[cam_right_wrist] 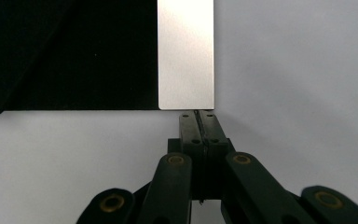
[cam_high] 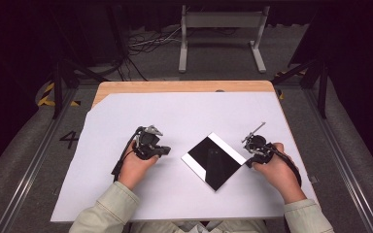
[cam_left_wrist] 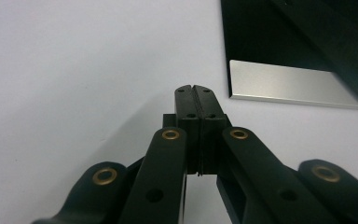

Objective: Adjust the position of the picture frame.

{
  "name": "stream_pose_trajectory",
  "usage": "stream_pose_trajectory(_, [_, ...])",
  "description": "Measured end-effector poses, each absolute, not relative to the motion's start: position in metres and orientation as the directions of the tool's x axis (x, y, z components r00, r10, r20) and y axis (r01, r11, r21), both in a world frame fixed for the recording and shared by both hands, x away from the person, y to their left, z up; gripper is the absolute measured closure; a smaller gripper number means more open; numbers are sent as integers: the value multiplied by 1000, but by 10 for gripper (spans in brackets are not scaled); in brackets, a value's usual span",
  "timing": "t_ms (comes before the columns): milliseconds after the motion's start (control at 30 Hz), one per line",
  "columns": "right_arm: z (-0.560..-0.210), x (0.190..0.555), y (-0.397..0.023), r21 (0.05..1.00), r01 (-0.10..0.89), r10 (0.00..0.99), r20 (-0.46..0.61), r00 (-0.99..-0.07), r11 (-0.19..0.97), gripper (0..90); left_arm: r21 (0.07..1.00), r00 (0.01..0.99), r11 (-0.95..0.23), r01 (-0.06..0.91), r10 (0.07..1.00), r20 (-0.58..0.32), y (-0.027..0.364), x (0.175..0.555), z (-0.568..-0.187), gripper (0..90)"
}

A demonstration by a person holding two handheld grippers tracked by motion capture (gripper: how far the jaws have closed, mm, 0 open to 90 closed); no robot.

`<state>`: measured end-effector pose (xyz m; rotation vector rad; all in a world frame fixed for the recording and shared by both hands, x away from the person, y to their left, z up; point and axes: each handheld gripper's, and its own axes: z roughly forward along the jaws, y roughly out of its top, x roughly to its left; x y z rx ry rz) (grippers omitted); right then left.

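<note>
Where it lies flat, square plate [cam_high: 213,161], glossy black, silver-edged, turned cornerwise.

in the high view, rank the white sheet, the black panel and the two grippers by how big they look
1. White sheet, by far the largest.
2. Black panel, with a silver strip on two opposite edges.
3. Left gripper and right gripper: both smallest and about alike, partly covered by the hands, so I won't rank them.

A black square panel [cam_high: 213,161] lies between the left tool [cam_high: 156,151] and right tool [cam_high: 250,160], seemingly untouched.
</note>
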<state>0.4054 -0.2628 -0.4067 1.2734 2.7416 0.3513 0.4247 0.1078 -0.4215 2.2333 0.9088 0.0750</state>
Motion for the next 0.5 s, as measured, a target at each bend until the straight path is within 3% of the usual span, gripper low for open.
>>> stream_pose_trajectory(500, [-403,428,-243,318,716,755,1,-656,622,900,636,728,-475,608,654,-207,120,423,-423,900])
